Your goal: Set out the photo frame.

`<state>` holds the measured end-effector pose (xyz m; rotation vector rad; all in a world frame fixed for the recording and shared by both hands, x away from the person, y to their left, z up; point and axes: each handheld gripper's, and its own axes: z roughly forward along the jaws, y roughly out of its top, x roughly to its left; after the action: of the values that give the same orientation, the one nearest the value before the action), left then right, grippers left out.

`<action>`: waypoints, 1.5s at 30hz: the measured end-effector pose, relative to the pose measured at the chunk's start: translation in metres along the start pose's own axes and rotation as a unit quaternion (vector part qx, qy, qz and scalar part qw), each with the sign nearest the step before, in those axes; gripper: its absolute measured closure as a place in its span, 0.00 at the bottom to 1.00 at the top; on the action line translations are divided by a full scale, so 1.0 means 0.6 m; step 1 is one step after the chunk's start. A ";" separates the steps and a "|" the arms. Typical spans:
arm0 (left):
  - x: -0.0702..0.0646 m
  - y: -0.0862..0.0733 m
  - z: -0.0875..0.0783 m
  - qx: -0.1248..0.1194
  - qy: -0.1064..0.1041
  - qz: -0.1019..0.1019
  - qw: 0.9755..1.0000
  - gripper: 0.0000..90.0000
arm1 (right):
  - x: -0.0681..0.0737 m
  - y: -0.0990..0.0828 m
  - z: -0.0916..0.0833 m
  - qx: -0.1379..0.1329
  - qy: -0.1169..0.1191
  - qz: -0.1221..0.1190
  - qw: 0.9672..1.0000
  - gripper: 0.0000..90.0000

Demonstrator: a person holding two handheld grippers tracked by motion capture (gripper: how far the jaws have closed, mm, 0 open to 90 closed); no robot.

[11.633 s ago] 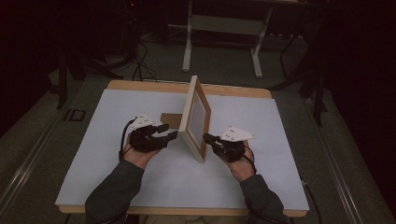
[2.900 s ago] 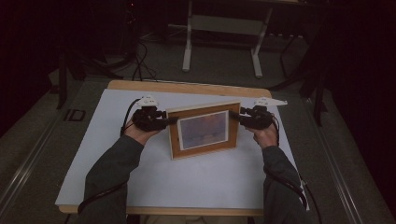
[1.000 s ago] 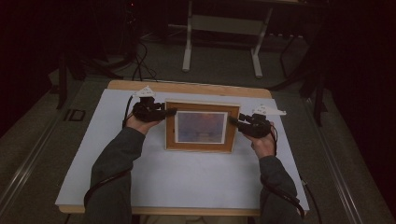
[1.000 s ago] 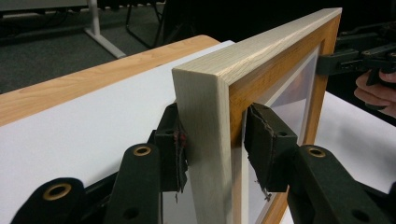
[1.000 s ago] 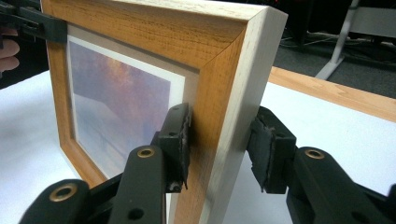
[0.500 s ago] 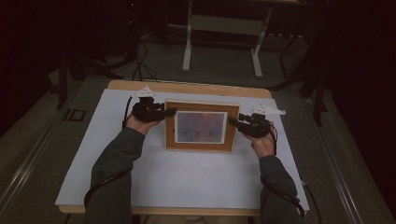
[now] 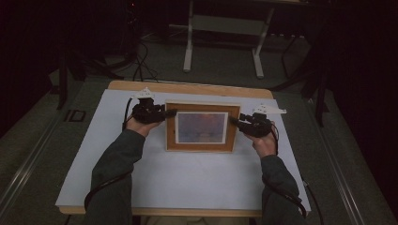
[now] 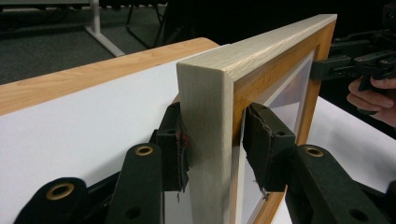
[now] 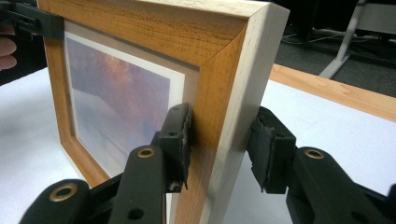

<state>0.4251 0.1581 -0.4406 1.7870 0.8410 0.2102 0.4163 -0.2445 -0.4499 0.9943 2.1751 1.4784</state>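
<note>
I have the picture frame (image 7: 202, 127) standing upright near the far middle of the white-topped table (image 7: 187, 187), picture facing me, with its lower edge apparently resting on the sheet. The left gripper (image 7: 170, 112) is clamped on the frame's left side rail; in the left gripper view both pads press against the pale wood, one on the back and one on the front lip. The right gripper (image 7: 233, 121) grasps the opposite rail. Its front pad sits firmly on the orange face, and the rear pad looks to be in contact, though the angle makes that harder to judge. My worry is that both holds sit low on narrow rails. If one hand lifts or twists ahead of the other, the frame could pivot between the pads, slip out and fall flat on its glazing. Squeezing harder risks a pad on the front sliding inward onto the glass. If I let go on one side alone, the frame may tip backward, since I cannot see whether any prop behind it is set. Around the frame the sheet is bare, so nothing blocks it from being laid down or slid. Beyond it lie the table's wooden far edge (image 7: 187, 87), then floor cables (image 7: 141, 70) and a metal stand (image 7: 223, 23), all well apart.
</note>
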 end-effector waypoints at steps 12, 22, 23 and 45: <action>-0.001 -0.004 -0.007 -0.015 0.003 -0.010 1.000 0.59 | 0.001 0.001 -0.004 0.006 0.003 -0.003 1.000 0.65; 0.004 -0.013 -0.034 -0.029 0.006 -0.007 1.000 0.57 | -0.004 0.001 -0.028 -0.009 0.009 0.002 1.000 0.62; 0.004 -0.014 -0.038 -0.031 0.005 -0.007 0.999 0.57 | -0.005 0.001 -0.031 -0.009 0.009 0.003 1.000 0.62; -0.003 -0.063 -0.098 -0.021 0.073 -0.010 0.997 0.57 | -0.016 -0.030 -0.073 0.001 -0.019 0.017 1.000 0.76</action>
<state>0.3766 0.2072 -0.4507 1.7381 0.9504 0.3458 0.3899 -0.2847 -0.4495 1.0555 2.1439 1.4599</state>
